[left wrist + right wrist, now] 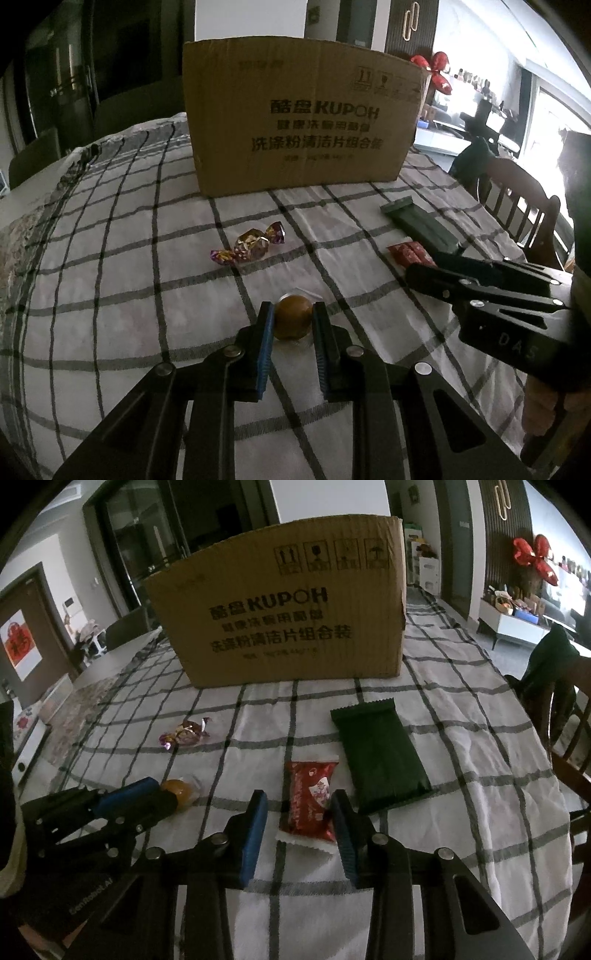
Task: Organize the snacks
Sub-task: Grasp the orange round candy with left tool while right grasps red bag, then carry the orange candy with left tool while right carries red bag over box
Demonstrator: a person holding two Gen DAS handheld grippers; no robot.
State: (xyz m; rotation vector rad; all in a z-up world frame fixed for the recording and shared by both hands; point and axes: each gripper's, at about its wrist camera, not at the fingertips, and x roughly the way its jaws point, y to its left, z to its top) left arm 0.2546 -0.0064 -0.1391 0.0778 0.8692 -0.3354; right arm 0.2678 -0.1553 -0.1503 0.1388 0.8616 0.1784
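Note:
A round amber snack in a clear wrapper (293, 319) lies on the checked tablecloth (147, 258). My left gripper (293, 310) is shut on it, a blue pad against each side. In the right wrist view that snack (181, 790) shows at the left gripper's tips. A red snack packet (308, 801) lies between the fingers of my right gripper (298, 801). The right pad touches its edge and a gap shows on the left, so this gripper is open. Beside it lies a dark green packet (380, 760). A purple-gold wrapped candy (251, 243) sits further back.
A tall brown cardboard box (303, 122) with black print stands at the back of the table. A wooden chair (569, 738) with dark clothing over it stands along the table's right edge. The cloth bunches at the left edge (55, 184).

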